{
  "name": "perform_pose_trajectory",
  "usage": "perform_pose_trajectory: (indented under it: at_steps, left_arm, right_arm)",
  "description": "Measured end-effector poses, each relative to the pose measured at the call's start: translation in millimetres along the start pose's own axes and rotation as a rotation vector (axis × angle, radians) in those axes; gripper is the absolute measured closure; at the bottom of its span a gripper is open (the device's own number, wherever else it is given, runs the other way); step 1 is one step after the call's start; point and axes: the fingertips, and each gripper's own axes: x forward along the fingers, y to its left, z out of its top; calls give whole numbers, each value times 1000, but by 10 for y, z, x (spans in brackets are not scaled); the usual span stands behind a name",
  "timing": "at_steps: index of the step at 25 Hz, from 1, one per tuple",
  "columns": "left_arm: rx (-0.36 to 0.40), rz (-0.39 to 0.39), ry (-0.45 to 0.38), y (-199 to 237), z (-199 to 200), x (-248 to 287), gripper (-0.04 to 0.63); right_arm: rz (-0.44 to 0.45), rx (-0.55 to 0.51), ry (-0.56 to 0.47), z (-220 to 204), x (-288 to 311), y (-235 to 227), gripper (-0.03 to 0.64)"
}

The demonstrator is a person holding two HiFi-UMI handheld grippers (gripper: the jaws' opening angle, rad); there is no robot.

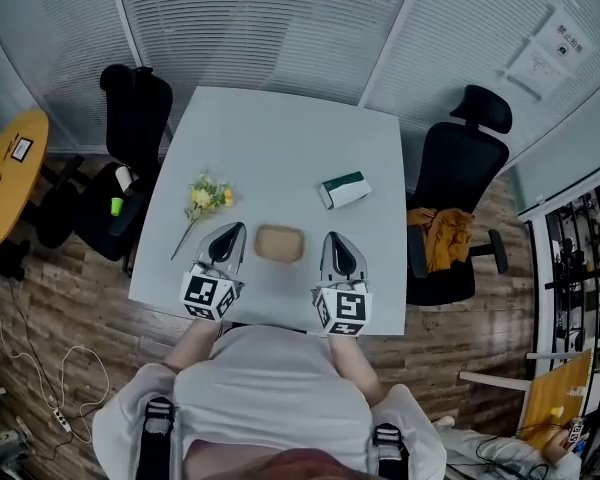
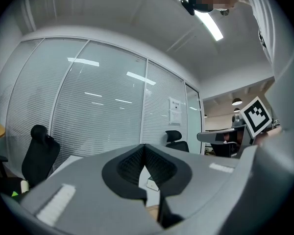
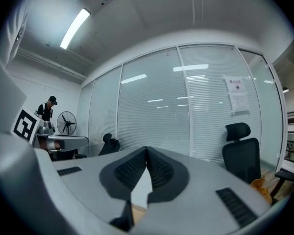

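Brown tray [image 1: 279,243], one, lies between left gripper [image 1: 234,230] and right gripper [image 1: 332,238], both jaws pressed together.

- The tan tray [image 1: 279,243] lies between the left gripper [image 1: 236,228] and the right gripper [image 1: 331,236], just beside each, and bars any inward sweep.
- Flowers [image 1: 208,198] lie near the left gripper, ahead of it.
- A green-and-white packet [image 1: 344,190] lies ahead of the right gripper.
- There is open room over the far half of the table [image 1: 280,133].
- A black chair [image 1: 135,118] crowds the table's left edge, and another chair [image 1: 460,163] its right.
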Motion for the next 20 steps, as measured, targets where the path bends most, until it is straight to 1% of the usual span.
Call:
perform_pose_trajectory:
  at_steps: [9, 14, 20]
  left_arm:
    - [4, 0, 22, -34, -55, 87, 595]
    - [-14, 0, 51, -13, -191, 97, 595]
    - [-35, -5, 103, 28, -457, 45, 595]
  right_arm:
    - [16, 13, 11, -62, 5, -49, 607]
    - [19, 19, 47, -191, 23, -31, 607]
    - [23, 24, 91, -384, 23, 69, 607]
